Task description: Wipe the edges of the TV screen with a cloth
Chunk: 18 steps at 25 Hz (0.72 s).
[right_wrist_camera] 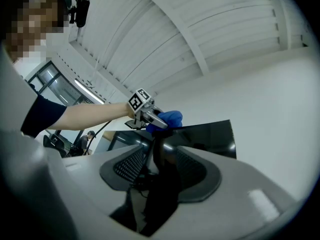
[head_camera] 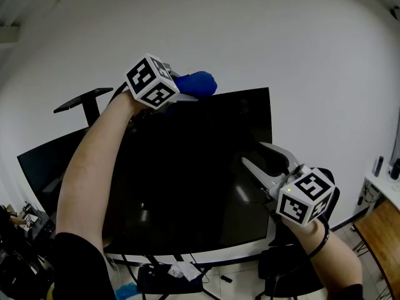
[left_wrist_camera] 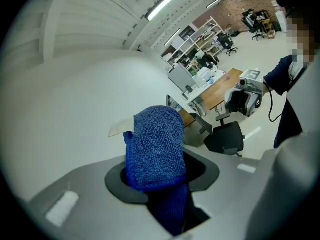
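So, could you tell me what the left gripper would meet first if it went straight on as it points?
Beyond the blue cloth held in the fingers of the left gripper, probably the white wall; depth is unclear.

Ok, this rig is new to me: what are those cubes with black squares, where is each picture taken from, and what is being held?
There is no robot here. A person holds a two-jaw gripper in each hand, and the marker cubes are part of those grippers. One picture comes from a camera on the person's head, the other two from cameras riding on the grippers. The left gripper is shut on a blue cloth at the top edge of the dark TV. The right gripper has the TV's right edge between its jaws; I cannot tell whether it pinches.
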Each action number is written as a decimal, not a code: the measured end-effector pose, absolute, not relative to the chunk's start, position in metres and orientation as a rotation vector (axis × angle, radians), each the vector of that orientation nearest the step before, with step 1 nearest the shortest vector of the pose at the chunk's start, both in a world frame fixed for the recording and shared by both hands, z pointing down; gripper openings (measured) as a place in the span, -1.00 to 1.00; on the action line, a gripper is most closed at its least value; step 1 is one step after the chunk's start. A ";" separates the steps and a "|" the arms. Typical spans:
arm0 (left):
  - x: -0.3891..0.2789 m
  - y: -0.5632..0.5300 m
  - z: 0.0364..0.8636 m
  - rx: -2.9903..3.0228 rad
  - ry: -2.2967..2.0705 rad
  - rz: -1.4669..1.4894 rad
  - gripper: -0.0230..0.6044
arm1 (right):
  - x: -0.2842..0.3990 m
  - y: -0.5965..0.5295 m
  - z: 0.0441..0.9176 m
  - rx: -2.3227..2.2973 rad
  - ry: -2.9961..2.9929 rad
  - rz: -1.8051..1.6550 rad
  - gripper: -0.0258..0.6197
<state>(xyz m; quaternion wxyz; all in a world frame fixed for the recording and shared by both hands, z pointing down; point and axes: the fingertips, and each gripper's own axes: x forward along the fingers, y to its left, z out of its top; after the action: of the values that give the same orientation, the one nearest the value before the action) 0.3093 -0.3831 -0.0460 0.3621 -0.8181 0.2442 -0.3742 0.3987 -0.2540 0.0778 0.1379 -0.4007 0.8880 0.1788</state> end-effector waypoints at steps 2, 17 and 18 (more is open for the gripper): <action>0.328 -0.384 -0.047 -2.094 0.616 -0.967 -0.45 | 0.413 -0.252 0.078 -1.183 2.556 0.514 -0.26; 0.464 -0.390 -0.042 -2.091 0.504 -0.994 -0.45 | 0.508 -0.233 0.085 -1.336 2.456 0.501 -0.26; 0.476 -0.386 -0.040 -2.086 0.499 -0.992 -0.45 | 0.516 -0.229 0.089 -1.343 2.449 0.505 -0.26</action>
<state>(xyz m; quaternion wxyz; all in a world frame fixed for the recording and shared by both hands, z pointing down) 0.4756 -0.3863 -0.0403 0.3796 -0.8167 0.1953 -0.3884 0.5162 -0.2285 0.0887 0.1510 -0.4677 0.8529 0.1758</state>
